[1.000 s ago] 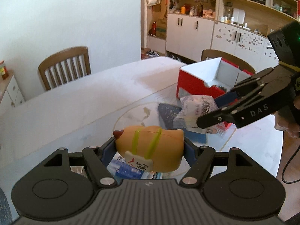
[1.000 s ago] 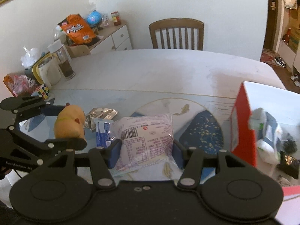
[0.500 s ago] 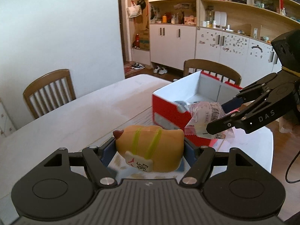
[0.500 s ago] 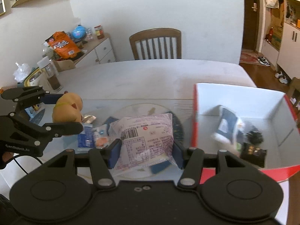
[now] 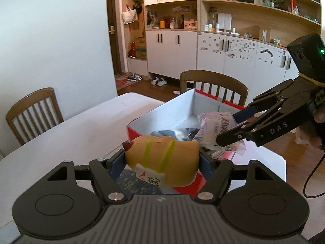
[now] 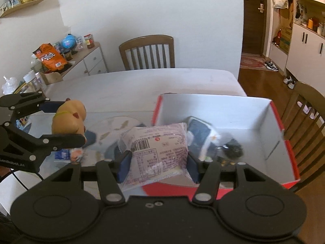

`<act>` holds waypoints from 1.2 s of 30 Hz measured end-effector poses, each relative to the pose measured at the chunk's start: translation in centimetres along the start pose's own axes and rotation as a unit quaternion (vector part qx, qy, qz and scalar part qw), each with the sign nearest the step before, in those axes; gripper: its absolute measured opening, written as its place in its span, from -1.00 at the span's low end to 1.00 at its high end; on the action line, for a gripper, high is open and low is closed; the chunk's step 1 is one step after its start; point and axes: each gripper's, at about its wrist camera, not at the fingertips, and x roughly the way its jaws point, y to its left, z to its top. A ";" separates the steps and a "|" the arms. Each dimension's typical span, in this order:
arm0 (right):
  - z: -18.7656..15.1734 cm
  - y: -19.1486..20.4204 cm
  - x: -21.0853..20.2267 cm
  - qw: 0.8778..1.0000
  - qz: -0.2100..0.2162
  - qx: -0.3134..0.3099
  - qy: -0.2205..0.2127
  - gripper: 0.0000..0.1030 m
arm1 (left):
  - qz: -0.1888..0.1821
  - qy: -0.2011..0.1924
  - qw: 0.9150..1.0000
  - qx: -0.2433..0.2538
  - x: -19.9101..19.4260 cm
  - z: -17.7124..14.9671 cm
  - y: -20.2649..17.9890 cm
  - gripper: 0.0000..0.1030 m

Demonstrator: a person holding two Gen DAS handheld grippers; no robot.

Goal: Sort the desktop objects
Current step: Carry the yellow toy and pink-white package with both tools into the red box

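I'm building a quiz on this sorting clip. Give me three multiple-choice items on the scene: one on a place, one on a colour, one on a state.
1. Where is the sealed snack packet?
A. flat on the table
B. between the right gripper's jaws, at the near edge of the box
C. on a chair

2. What colour is the box's outside?
A. red
B. green
C. black

3. What state is the left gripper in?
A. open and empty
B. shut on nothing
C. shut on the tan toy animal

Answers:
1 B, the blue pads press its sides over the box's near wall.
2 A, red walls, white inside.
3 C, the toy sits clamped between the pads.
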 end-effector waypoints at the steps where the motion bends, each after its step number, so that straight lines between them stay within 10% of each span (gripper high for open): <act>1: 0.0 -0.6 -0.1 1.000 -0.001 0.001 -0.001 0.10 | -0.002 0.000 1.000 0.001 0.4 0.3 -0.5 0.43; 36: 1.4 -13.5 5.0 0.997 -0.054 0.018 0.045 0.11 | -0.052 0.145 0.988 0.015 18.1 5.5 -6.0 0.43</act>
